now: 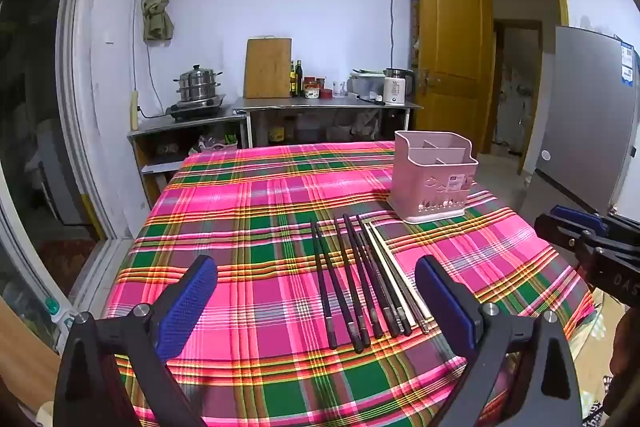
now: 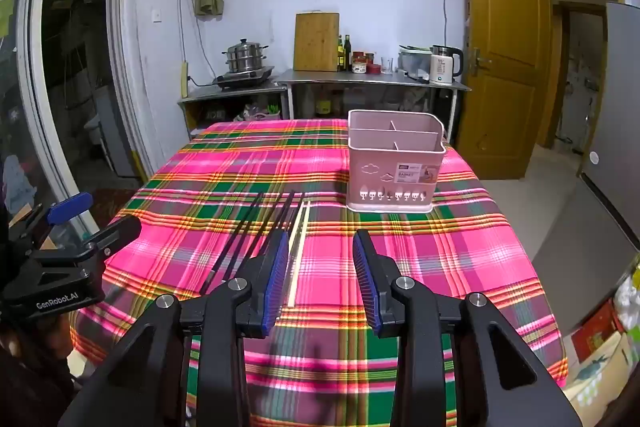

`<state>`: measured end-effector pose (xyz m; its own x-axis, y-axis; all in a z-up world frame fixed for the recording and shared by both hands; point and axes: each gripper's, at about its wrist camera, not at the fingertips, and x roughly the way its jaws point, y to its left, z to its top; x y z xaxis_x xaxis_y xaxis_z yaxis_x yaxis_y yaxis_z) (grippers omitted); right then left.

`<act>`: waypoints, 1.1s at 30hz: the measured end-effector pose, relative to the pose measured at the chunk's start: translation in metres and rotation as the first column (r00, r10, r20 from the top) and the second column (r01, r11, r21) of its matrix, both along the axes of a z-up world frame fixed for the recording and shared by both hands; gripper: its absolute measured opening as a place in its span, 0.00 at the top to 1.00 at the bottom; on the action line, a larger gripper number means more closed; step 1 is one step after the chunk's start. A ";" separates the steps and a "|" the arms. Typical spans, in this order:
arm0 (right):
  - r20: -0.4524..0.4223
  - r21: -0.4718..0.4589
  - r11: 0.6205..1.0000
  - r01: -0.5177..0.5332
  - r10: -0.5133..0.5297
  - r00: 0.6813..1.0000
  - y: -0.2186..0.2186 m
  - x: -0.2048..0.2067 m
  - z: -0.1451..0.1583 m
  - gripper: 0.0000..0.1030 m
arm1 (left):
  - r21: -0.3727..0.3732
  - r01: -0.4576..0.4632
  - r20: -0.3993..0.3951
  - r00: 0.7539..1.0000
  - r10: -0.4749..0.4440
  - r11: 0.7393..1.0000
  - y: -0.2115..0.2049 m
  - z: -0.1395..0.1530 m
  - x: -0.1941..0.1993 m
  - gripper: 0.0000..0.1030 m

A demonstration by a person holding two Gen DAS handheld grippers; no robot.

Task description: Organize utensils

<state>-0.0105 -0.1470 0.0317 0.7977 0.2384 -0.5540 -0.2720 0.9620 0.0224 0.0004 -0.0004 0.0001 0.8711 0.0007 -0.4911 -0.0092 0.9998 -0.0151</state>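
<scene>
Both views look from the near edge of the plaid-clothed table (image 1: 248,187), raised above it and tilted down, toward the far wall with its steel counter (image 1: 324,103). The left wrist camera sits further left; the chopsticks (image 1: 360,279) lie straight ahead and the pink holder (image 1: 434,183) off to the right. The right wrist camera faces the holder (image 2: 394,163) nearly head-on, chopsticks (image 2: 256,231) to its left. Both share table, holder, chopsticks, counter and door (image 2: 504,59).
</scene>
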 end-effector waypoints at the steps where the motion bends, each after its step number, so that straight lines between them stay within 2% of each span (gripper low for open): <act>1: -0.001 0.000 1.000 -0.001 0.001 1.000 0.000 0.000 0.000 0.66 | 0.002 -0.001 0.001 1.000 0.001 1.000 0.000 0.000 0.000 0.03; 33: -0.005 0.008 1.000 -0.001 0.001 1.000 0.000 0.000 -0.001 0.66 | -0.010 0.001 0.017 1.000 -0.001 1.000 0.000 0.001 -0.001 0.03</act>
